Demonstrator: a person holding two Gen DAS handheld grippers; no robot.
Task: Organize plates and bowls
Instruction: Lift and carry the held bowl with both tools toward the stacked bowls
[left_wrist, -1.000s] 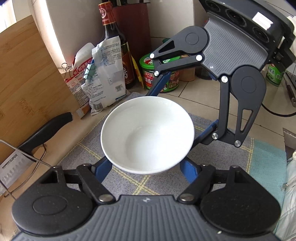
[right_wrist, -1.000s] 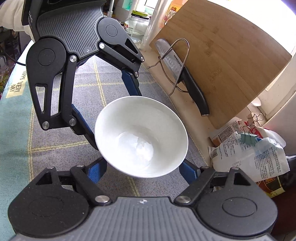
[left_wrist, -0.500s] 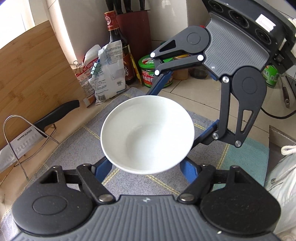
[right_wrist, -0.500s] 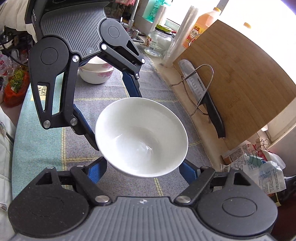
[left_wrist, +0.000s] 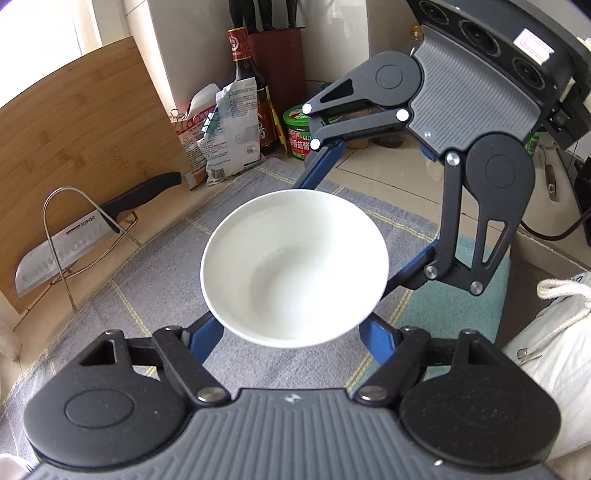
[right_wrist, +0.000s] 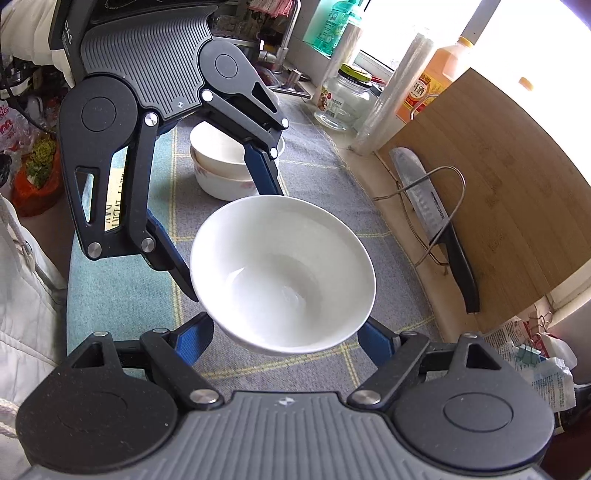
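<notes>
While both tools point steeply down at the counter, the left wrist view shows a plain white ceramic bowl held clear of the grey checked cloth mat, upright and empty. The left gripper has its blue fingers tucked under the near side of the bowl, one on each side, closed against its wall. Across from it the right gripper reaches in from the far side, its own blue fingers vanishing under the far rim, so the bowl hangs between the two tools. Behind the mat a bamboo cutting board leans against the wall, with a steel cleaver with a black handle propped in a bent wire stand just in front of it. Clipped paper bags and a dark sauce bottle crowd the corner.

From the right wrist view, the same bowl sits between the right gripper's fingers, which press on its lower wall. The left gripper comes down from the upper left, its fingers touching the far and left sides of the bowl. Beyond it, on the mat, stands a stack of two white bowls, well apart from the carried one. A clear glass jar stands further back, by the board.
</notes>
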